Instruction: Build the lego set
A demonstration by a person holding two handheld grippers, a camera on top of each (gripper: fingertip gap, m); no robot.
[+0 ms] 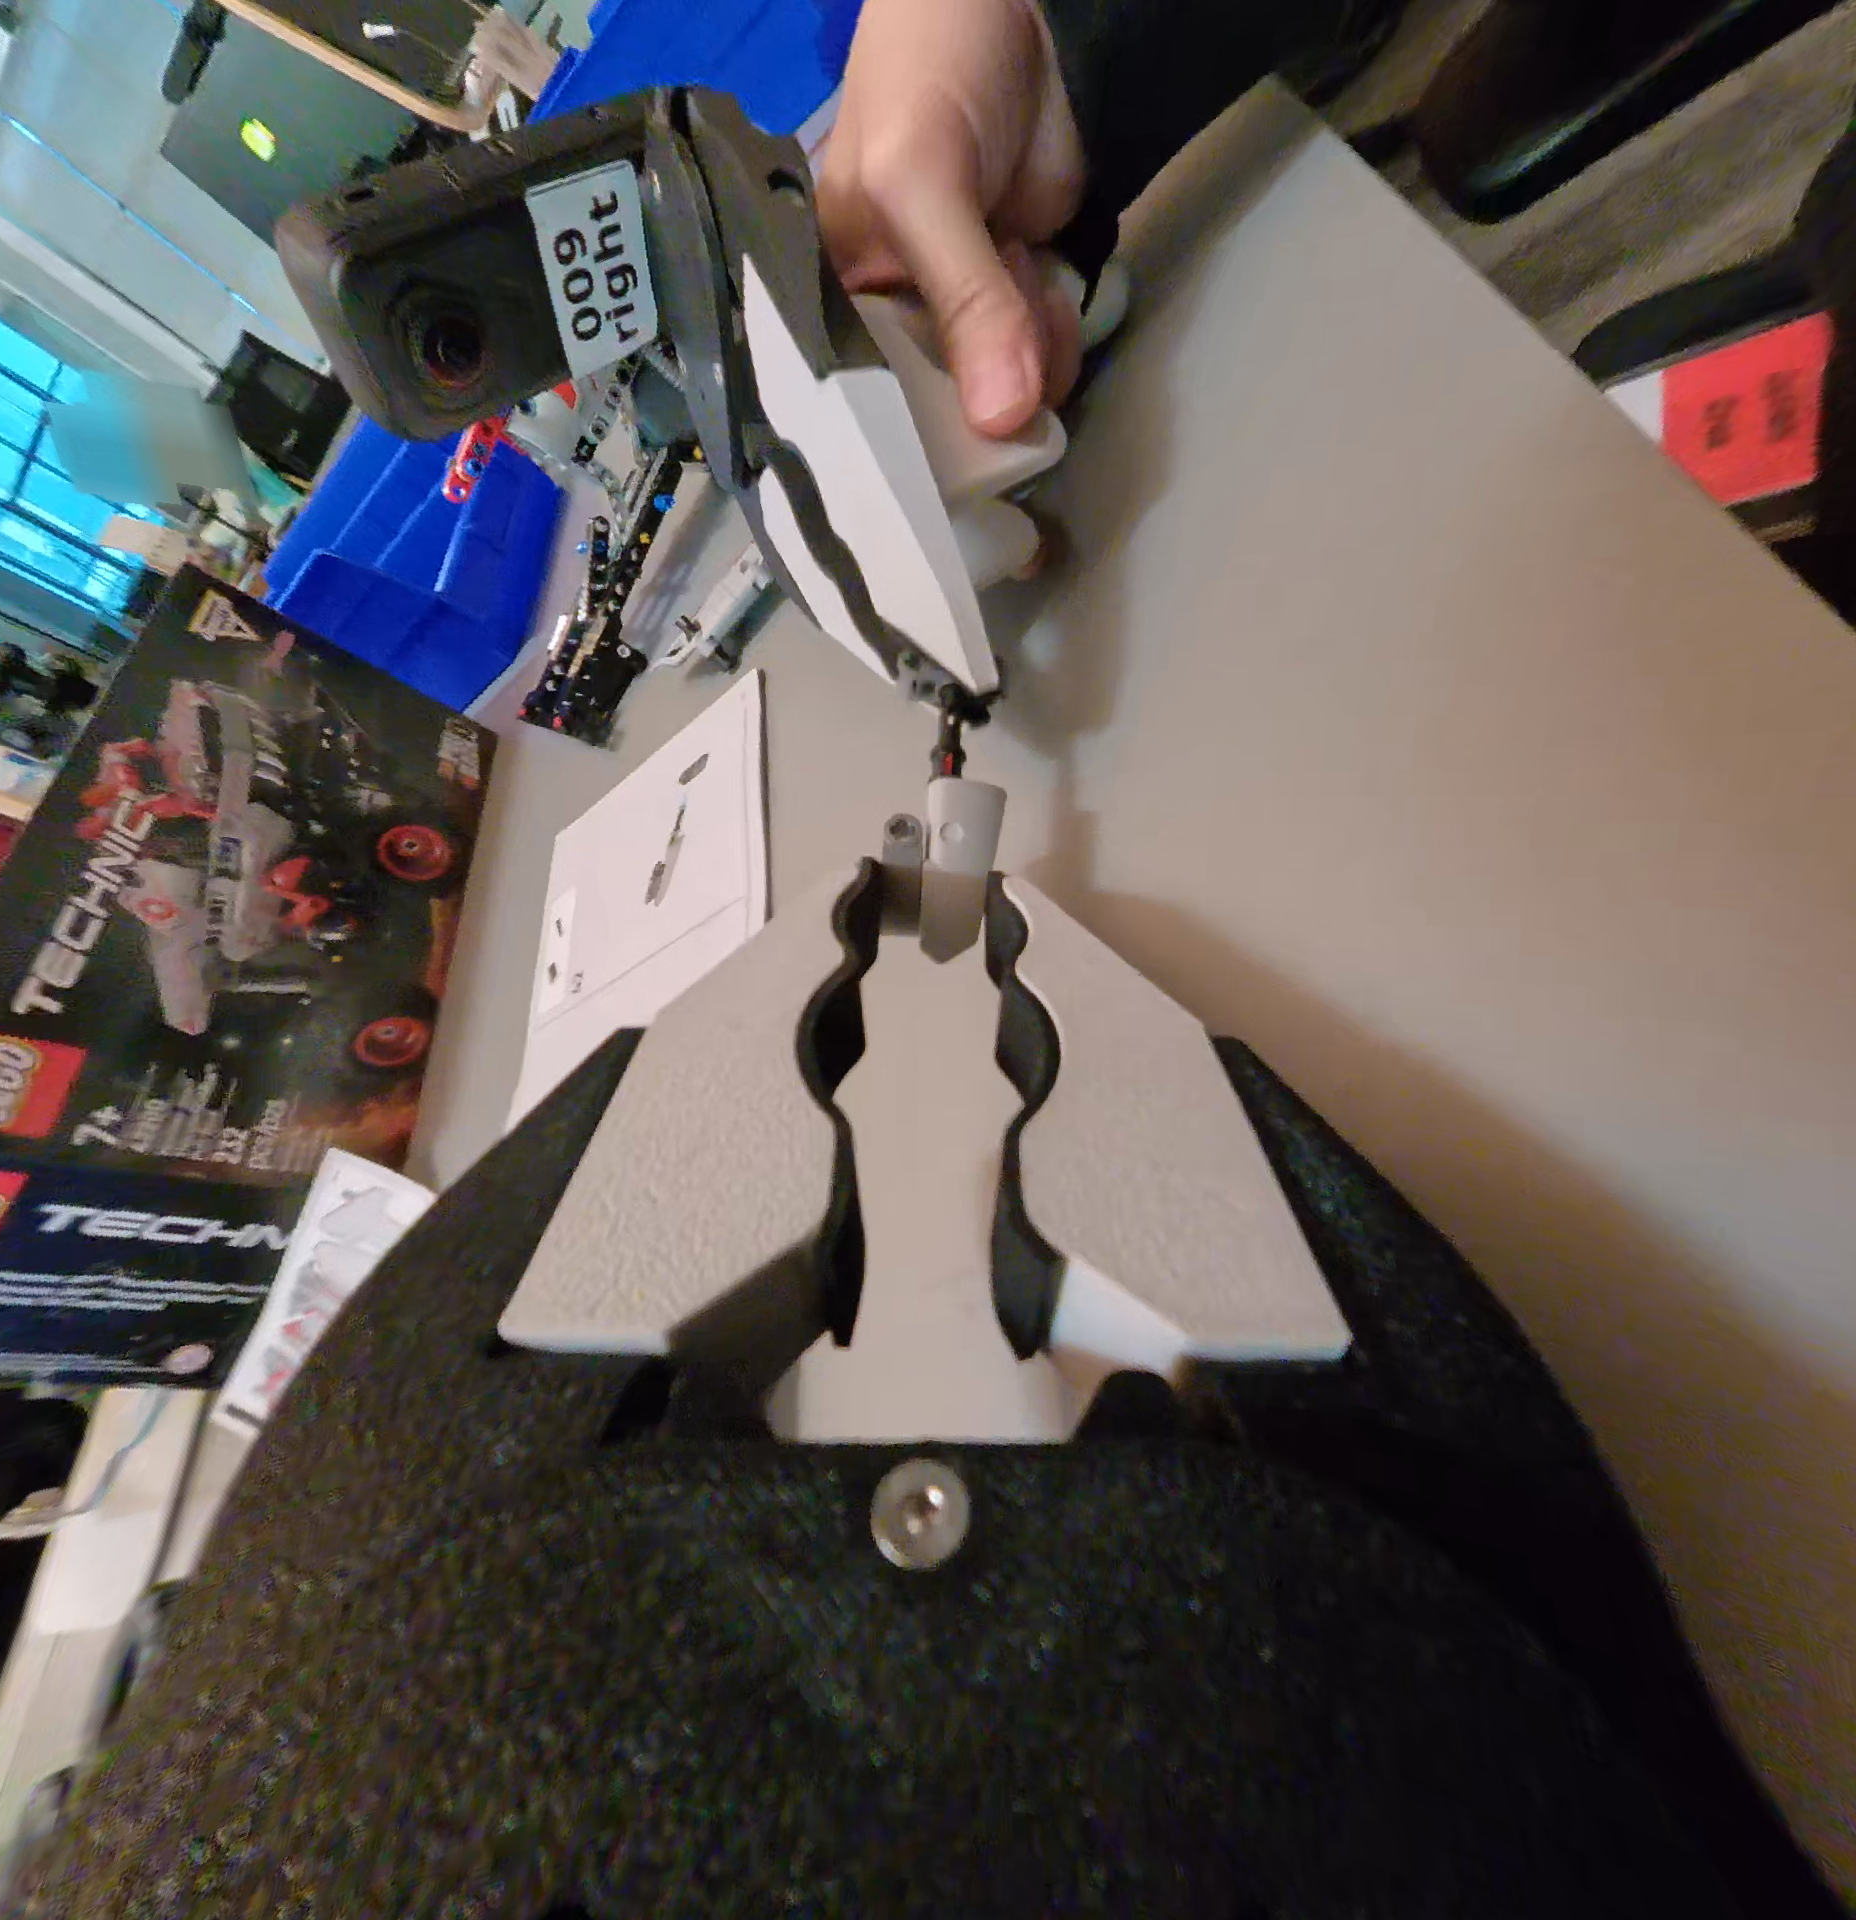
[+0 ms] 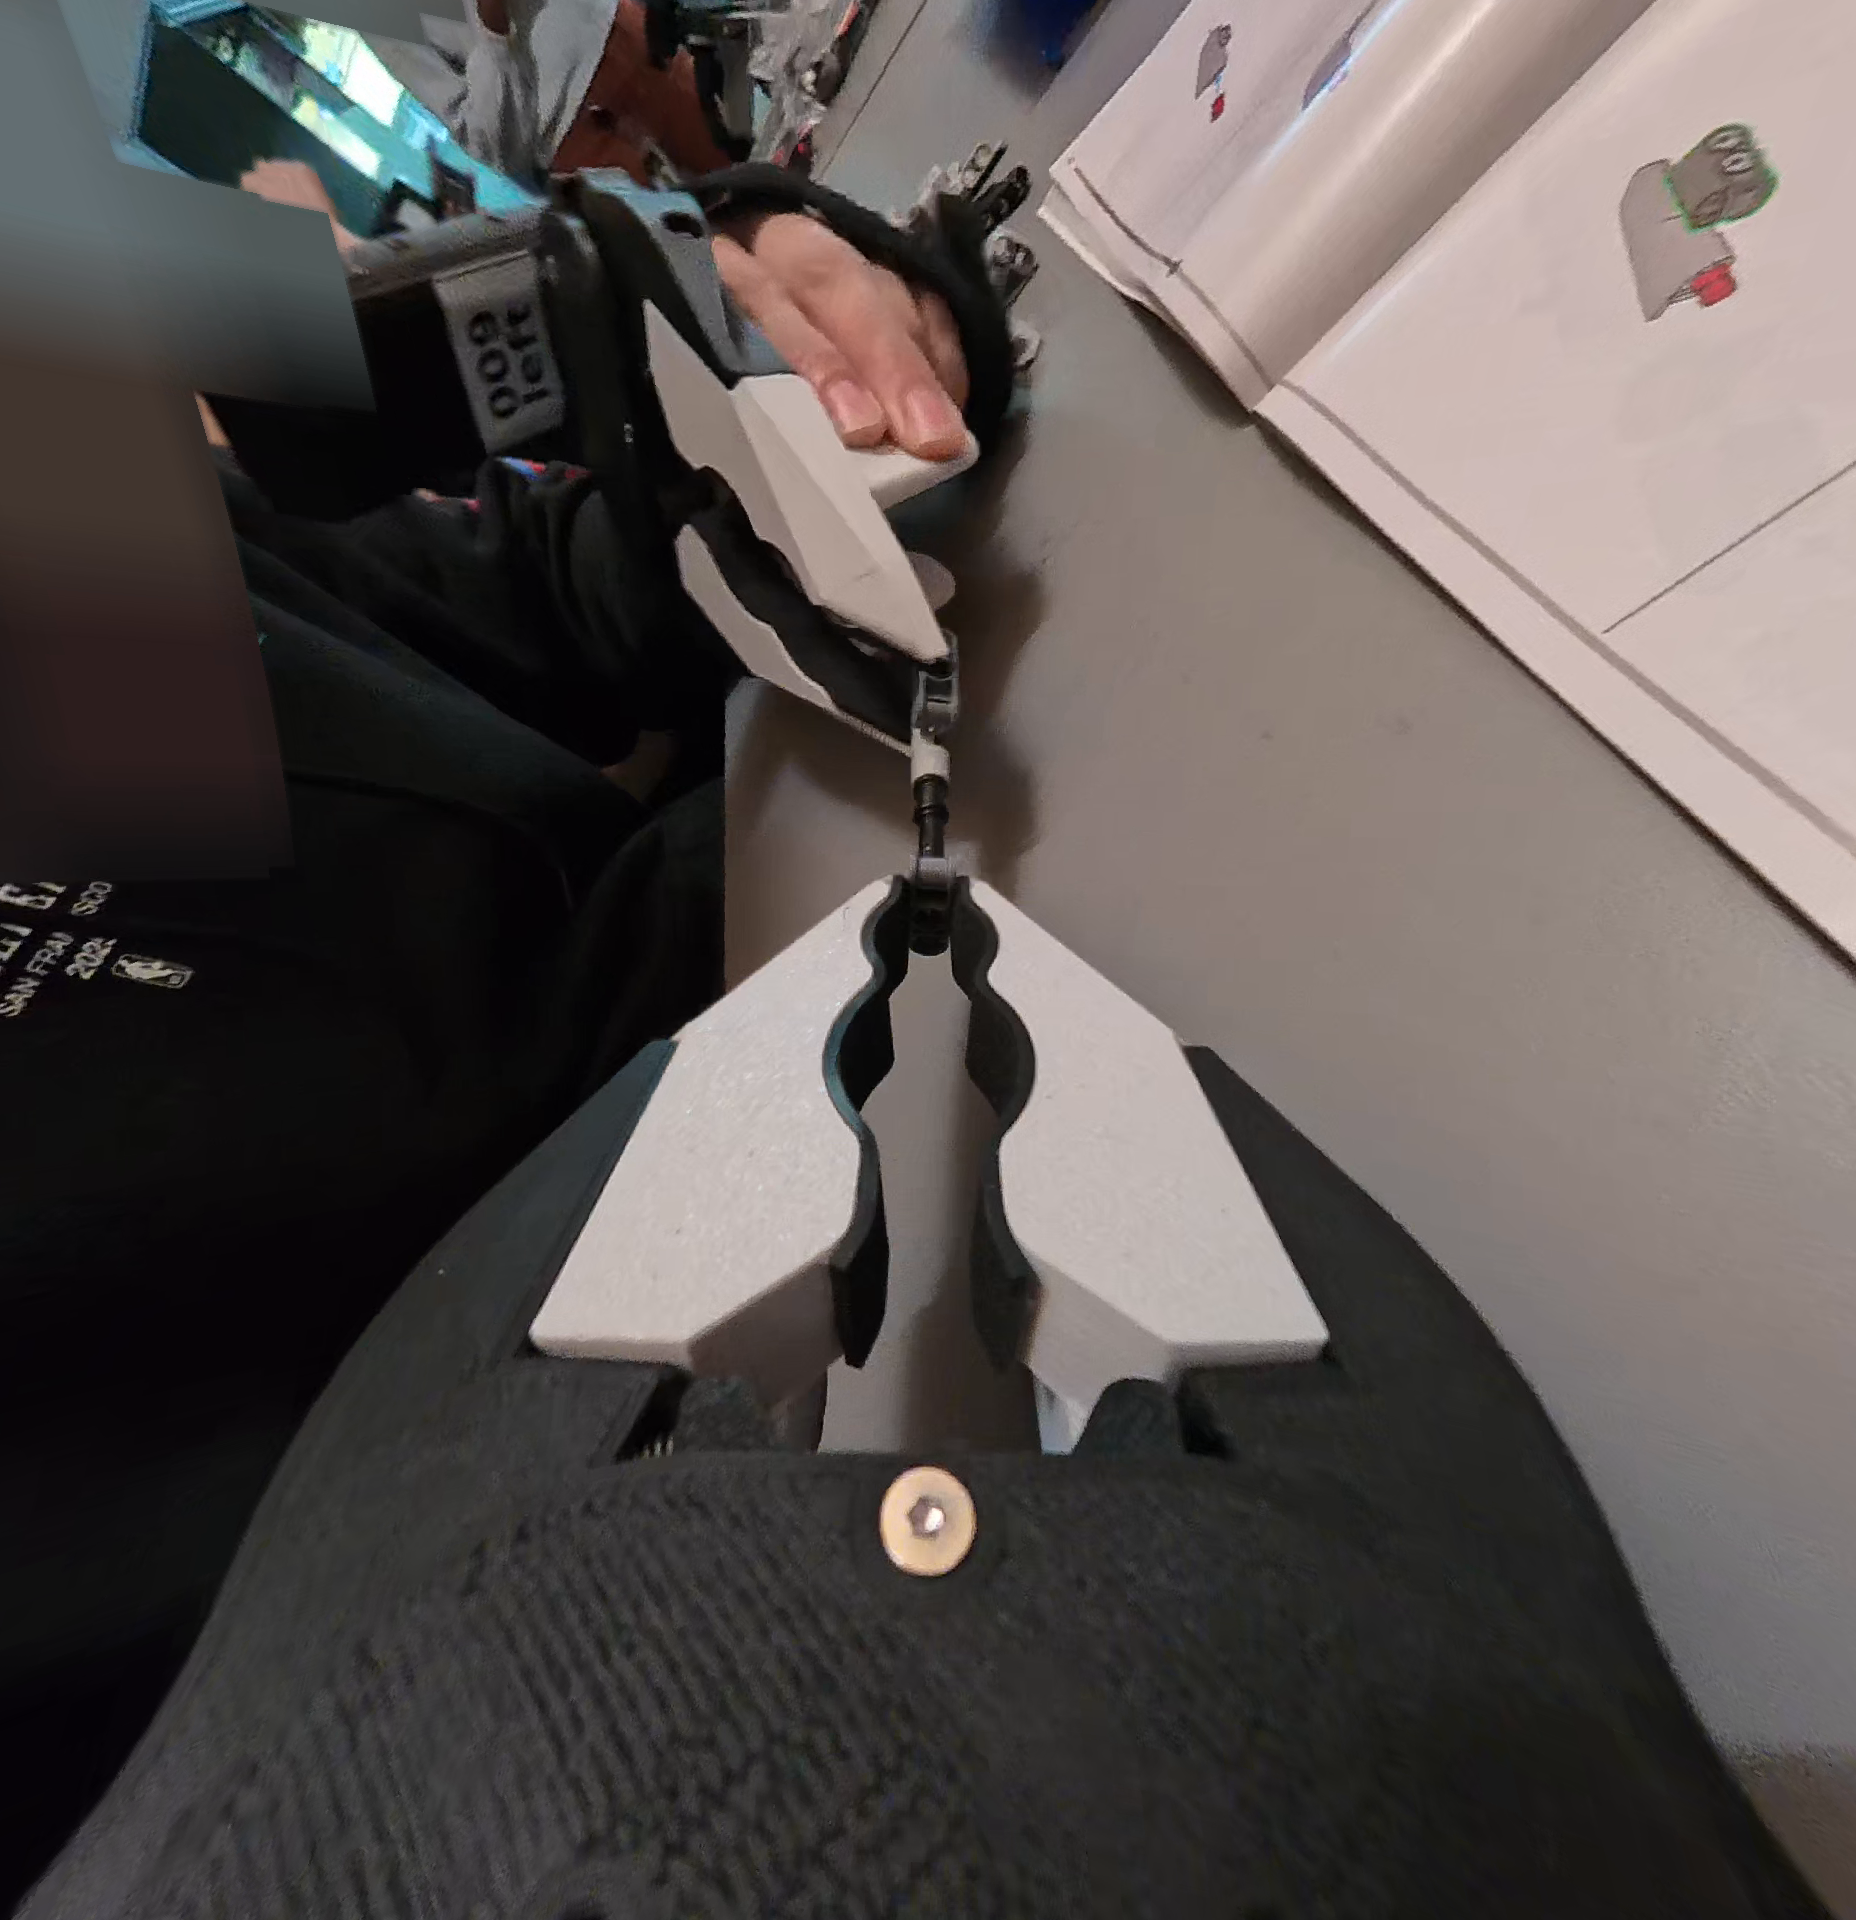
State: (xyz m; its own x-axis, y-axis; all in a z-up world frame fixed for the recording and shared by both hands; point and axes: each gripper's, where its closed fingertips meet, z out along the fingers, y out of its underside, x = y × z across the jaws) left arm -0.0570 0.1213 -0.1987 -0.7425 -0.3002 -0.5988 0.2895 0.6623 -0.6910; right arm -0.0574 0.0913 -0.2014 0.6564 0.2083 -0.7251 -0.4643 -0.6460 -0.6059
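Above the grey counter (image 1: 1371, 727), my left gripper (image 1: 939, 883) clamps a grey connector (image 1: 955, 842) while my right gripper (image 2: 929, 894) pinches the black axle (image 2: 932, 810); I judge keeping both collinear matters.

Even indoor light, warped blurry edges

left gripper (image 1: 929, 883) clamped on grey connector piece (image 1: 953, 862), black axle (image 1: 950, 740) just beyond connector, right gripper (image 1: 950, 681) pinching axle's far end, instruction booklet (image 1: 659, 873) left of connector, set box (image 1: 217, 883) farther left
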